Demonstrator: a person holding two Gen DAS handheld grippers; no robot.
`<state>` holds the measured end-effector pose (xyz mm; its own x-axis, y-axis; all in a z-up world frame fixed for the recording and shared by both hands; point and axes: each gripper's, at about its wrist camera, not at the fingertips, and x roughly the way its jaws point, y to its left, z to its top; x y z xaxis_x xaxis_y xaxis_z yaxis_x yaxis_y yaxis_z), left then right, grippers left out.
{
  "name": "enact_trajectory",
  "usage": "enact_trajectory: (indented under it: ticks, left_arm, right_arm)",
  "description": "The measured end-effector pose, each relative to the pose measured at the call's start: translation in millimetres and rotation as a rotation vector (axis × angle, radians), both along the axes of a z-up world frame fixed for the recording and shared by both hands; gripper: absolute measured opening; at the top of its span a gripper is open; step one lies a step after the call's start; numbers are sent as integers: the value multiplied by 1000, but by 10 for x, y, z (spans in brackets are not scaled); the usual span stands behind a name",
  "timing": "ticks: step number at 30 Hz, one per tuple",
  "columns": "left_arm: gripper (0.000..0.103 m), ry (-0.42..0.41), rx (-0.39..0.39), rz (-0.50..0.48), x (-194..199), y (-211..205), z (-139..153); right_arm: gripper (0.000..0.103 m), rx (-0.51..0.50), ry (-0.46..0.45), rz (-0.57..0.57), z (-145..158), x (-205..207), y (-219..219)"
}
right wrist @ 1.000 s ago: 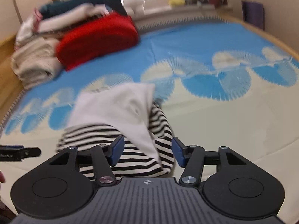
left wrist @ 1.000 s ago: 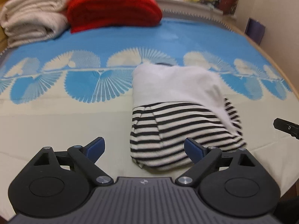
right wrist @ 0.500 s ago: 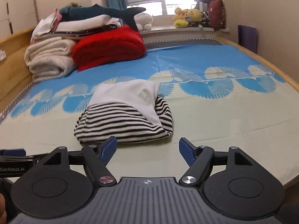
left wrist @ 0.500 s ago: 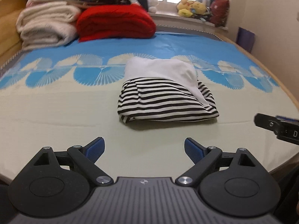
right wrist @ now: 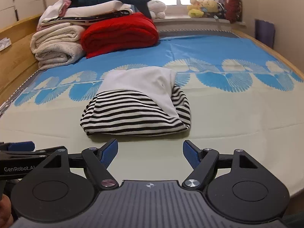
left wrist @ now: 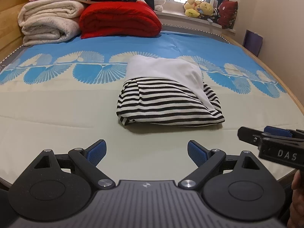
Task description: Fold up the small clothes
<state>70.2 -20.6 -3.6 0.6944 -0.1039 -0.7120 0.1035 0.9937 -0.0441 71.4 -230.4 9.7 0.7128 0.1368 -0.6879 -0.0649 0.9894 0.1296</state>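
A small black-and-white striped garment with a white part on top point(left wrist: 167, 95) lies folded into a compact bundle in the middle of the bed; it also shows in the right wrist view point(right wrist: 136, 104). My left gripper point(left wrist: 146, 152) is open and empty, held back from the bundle near the bed's front edge. My right gripper point(right wrist: 150, 152) is open and empty, also short of the bundle. The right gripper shows at the right of the left wrist view point(left wrist: 269, 140), and the left gripper at the left of the right wrist view point(right wrist: 17, 148).
A red folded blanket point(left wrist: 119, 19) and a stack of cream blankets point(left wrist: 49, 22) sit at the head of the bed point(left wrist: 47, 114). Plush toys point(left wrist: 199, 8) line the windowsill. A wooden bed frame point(right wrist: 11, 43) runs along the left, a wall on the right.
Both grippers have drawn back from the folded garment toward the front edge of the bed. The garment lies still where it was left.
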Motion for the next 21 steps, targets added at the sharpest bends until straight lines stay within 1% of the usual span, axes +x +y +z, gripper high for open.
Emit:
enact_trajectory:
  ticks: [4, 7, 21]
  left_arm:
    - [95, -7, -24, -1, 16, 27, 11]
    - [95, -17, -26, -7, 12, 6, 21]
    - [95, -31, -21, -6, 4, 2, 24]
  right_arm:
    - [77, -36, -41, 45, 17, -27, 117]
    - [77, -47, -61, 67, 37, -35, 163]
    - [77, -63, -96, 78, 68, -73, 195]
